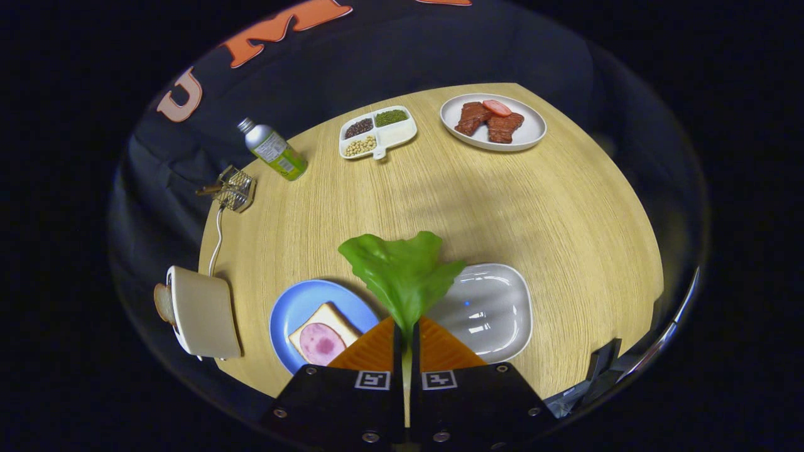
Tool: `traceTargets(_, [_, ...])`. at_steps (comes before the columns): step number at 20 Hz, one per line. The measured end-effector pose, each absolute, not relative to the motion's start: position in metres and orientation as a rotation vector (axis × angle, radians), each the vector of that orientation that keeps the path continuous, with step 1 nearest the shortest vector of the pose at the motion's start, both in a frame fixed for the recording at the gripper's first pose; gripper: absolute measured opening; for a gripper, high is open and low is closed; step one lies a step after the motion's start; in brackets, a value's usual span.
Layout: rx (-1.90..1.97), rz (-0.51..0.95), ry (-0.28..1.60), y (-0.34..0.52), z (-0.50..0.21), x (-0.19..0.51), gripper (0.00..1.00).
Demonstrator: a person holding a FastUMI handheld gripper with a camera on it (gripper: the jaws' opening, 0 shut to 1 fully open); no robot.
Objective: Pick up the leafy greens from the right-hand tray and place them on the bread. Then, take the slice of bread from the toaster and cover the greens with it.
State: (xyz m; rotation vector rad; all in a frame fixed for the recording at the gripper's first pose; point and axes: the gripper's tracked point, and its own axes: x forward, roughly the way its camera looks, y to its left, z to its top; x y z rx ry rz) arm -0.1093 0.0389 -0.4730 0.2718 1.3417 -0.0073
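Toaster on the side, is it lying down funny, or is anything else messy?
Yes, the toaster looks tipped over on the table, its bread slice poking out sideways toward the edge. Nothing is spilled. The claw is shut on the leafy greens, between the blue plate and the grey tray.

Gripper (406,336): lower centre of frame, pointing forward and down. Fingers (370,351) drawn together to a narrow slit, both pressed on the stem of the greens (402,273), which is held aloft.
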Motion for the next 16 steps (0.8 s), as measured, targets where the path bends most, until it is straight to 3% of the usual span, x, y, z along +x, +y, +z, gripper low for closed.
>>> traceTargets(9, [0.219,0.161,1.391,0.112,-0.481,-0.124,0.06])
traceTargets(16, [0.146,0.25,1.433,0.142,-0.499,-0.139,0.12])
